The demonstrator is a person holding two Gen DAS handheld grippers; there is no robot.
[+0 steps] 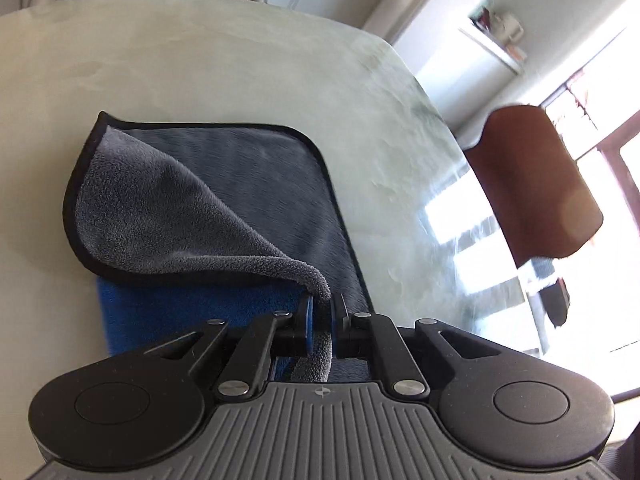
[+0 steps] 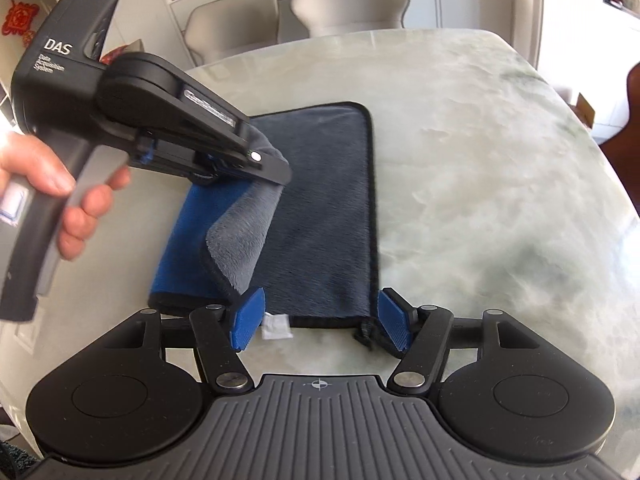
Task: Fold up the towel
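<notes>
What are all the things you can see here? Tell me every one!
towel: one, grey with a blue side and black edging, on the table, one layer lifted
tag: one, white, at the towel's near edge
table: one, pale marbled, under the towel
pale chairs: two, beyond the table's far edge
brown chair: one, beside the table
shelf: one, white, on the wall, small things on it
red ornament: one, on the wall
hand: one, holding the left tongs' handle
left tongs: one, black, towel fold between them
right tongs: one, black with blue pads, open, at the towel's near edge
</notes>
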